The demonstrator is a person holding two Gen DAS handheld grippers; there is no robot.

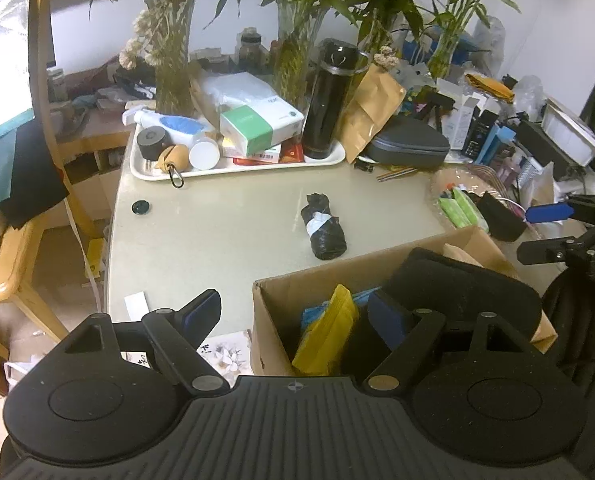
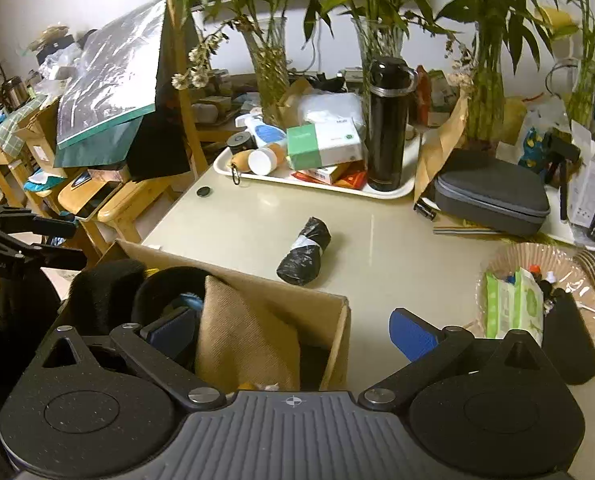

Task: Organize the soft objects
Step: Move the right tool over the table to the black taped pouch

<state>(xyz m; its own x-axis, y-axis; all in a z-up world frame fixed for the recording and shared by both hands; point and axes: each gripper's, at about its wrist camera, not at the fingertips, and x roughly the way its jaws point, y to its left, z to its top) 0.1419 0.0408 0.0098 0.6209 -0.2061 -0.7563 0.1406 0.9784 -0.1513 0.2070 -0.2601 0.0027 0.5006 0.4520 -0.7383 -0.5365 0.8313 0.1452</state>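
Ahead, black roll (image 1: 324, 227), beyond open tongs (image 1: 297, 316)

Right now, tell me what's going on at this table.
A person holds a two-finger gripper in each hand over an open brown cardboard box that already contains soft things: a tan fabric pouch, a yellow bag and black padded items. The left gripper and the right gripper are both open and empty. A black rolled plastic bundle with a white band lies alone on the pale tabletop, beyond the box, untouched.
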